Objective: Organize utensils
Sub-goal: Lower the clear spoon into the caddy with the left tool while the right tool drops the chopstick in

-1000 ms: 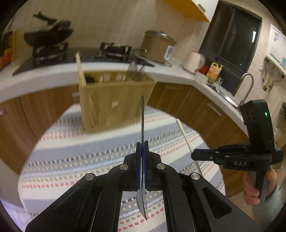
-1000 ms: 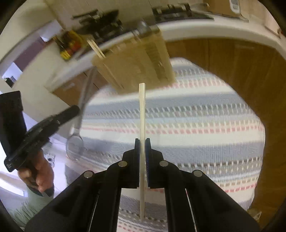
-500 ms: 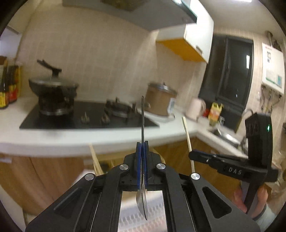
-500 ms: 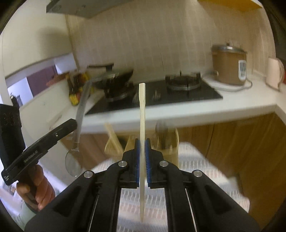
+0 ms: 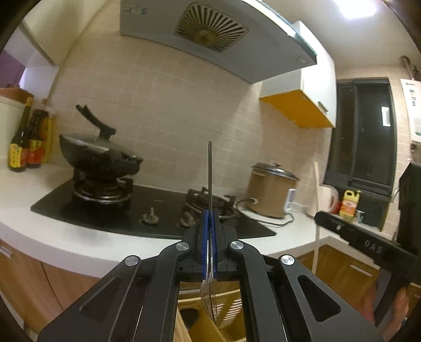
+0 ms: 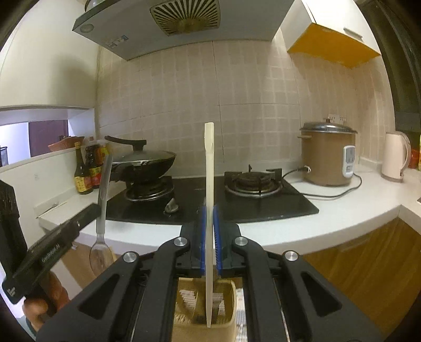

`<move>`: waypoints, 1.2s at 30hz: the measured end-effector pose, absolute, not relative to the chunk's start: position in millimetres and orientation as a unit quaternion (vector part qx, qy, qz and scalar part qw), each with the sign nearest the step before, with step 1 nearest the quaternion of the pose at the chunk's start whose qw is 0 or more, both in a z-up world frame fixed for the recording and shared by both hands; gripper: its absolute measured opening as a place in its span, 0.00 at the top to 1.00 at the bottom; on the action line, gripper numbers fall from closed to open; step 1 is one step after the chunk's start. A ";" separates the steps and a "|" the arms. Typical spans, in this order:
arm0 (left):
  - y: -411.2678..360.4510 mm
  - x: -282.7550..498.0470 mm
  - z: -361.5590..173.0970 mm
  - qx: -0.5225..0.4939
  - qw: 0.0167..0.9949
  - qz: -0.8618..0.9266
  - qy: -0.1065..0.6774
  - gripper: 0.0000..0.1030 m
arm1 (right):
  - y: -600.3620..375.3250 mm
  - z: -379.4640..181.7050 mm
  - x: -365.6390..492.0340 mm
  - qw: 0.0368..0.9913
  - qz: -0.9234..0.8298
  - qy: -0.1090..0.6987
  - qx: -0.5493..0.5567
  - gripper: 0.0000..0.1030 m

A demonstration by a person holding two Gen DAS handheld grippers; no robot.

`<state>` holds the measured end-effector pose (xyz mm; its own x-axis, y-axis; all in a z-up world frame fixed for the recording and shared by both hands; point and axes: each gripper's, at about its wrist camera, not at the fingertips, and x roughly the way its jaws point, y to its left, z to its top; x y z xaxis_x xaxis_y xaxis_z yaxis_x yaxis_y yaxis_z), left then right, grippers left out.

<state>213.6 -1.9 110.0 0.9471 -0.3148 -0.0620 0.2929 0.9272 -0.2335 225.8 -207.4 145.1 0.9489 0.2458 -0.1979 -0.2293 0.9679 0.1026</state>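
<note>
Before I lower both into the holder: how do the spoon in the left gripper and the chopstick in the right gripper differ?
The spoon is metal with a wide bowl hanging at the bottom; the chopstick is pale, straight and thin. The chopstick's lower end shows over the utensil holder; the spoon's bowl hangs to the side of it. Both stand nearly upright, each clamped mid-length: left gripper, right gripper.

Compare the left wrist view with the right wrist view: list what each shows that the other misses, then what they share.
Left wrist only: the dark window, a yellow bottle below it, and the left gripper shut on a spoon, seen edge-on.
Right wrist only: the right gripper shut on a chopstick, seen close, and a doorway.
Both: wok, rice cooker, range hood, utensil basket.
</note>
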 end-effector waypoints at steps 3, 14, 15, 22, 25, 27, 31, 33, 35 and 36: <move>5.0 226.7 94.1 -0.128 0.978 -0.152 0.054 1.00 | -200.5 136.8 233.5 0.989 0.114 0.092 0.026 0.96; 0.8 233.8 55.1 -0.105 0.986 -0.123 0.042 0.99 | -188.6 101.3 246.7 0.992 0.096 0.085 -0.009 0.96; -0.4 232.7 54.2 -0.102 0.986 -0.125 0.041 0.99 | -189.0 98.8 247.3 0.992 0.095 0.086 -0.010 0.96; 0.1 230.7 45.5 -0.098 0.985 -0.133 0.058 0.99 | -187.9 86.9 245.5 0.991 0.095 0.096 -0.016 0.96; 7.1 226.0 44.9 -0.104 0.984 -0.132 0.060 0.99 | -188.4 83.2 243.1 0.990 0.100 0.101 -0.015 0.96; 12.0 222.8 47.6 -0.111 0.983 -0.133 0.060 0.99 | -191.3 81.4 242.3 0.988 0.105 0.109 -0.005 0.96; 17.2 214.7 55.3 -0.114 0.983 -0.133 0.061 0.98 | -198.7 78.4 236.5 0.987 0.113 0.116 0.015 0.96; 19.1 208.2 59.2 -0.112 0.983 -0.134 0.059 0.81 | -199.7 76.5 233.5 0.987 0.113 0.116 0.011 0.96; 21.6 196.8 62.1 -0.113 0.983 -0.133 0.052 0.57 | -202.4 74.5 229.9 0.985 0.118 0.121 0.015 0.95; 22.8 190.9 63.3 -0.111 0.984 -0.131 0.049 0.54 | -204.5 73.7 228.1 0.983 0.125 0.131 0.018 0.95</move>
